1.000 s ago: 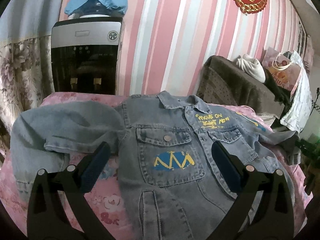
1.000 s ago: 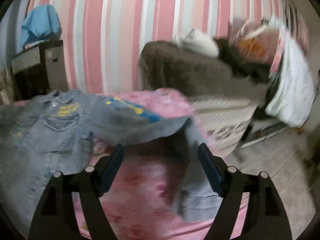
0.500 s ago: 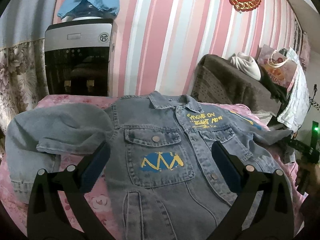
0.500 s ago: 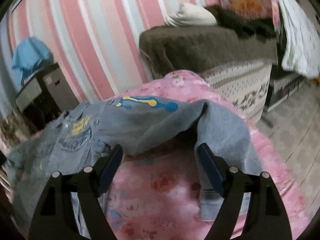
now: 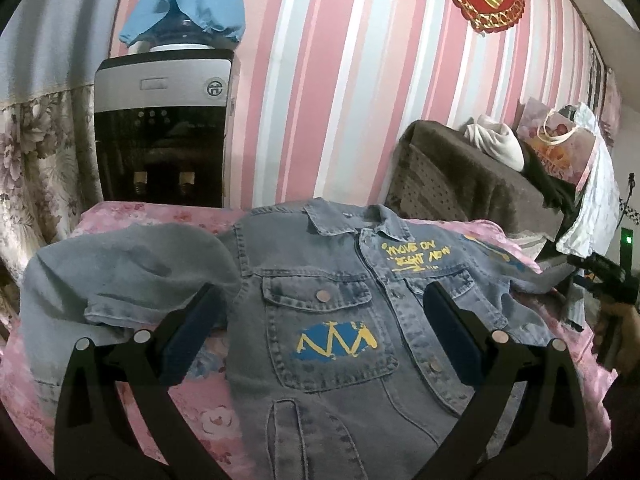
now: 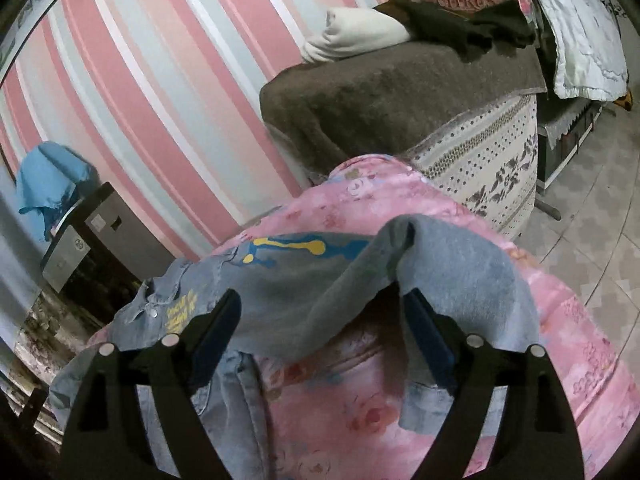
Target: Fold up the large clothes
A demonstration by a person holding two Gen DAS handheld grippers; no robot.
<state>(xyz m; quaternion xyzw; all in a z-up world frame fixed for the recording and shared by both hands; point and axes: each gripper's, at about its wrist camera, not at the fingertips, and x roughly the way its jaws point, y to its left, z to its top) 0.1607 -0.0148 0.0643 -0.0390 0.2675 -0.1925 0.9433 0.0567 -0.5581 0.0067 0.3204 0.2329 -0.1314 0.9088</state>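
A blue denim jacket (image 5: 332, 312) with yellow lettering lies front up on a pink floral bedspread (image 5: 200, 412). Its left sleeve (image 5: 120, 276) is bent back on the spread. My left gripper (image 5: 320, 336) is open and empty, hovering over the jacket's chest pocket. In the right wrist view the jacket's right sleeve (image 6: 460, 264) arches up in a hump on the spread (image 6: 360, 420). My right gripper (image 6: 324, 324) is open and empty, its jaws on either side of the sleeve's hump. The right gripper also shows at the far right of the left wrist view (image 5: 608, 280).
A water dispenser (image 5: 160, 132) with a blue cloth on top stands behind the bed by the striped wall. A brown-covered bench (image 6: 400, 96) with a white bundle and bags sits to the right. Tiled floor (image 6: 592, 208) lies beyond the bed's right edge.
My right gripper has swung down and in toward the humped right sleeve. My left gripper has shifted slightly left and back over the jacket. Both stay open.
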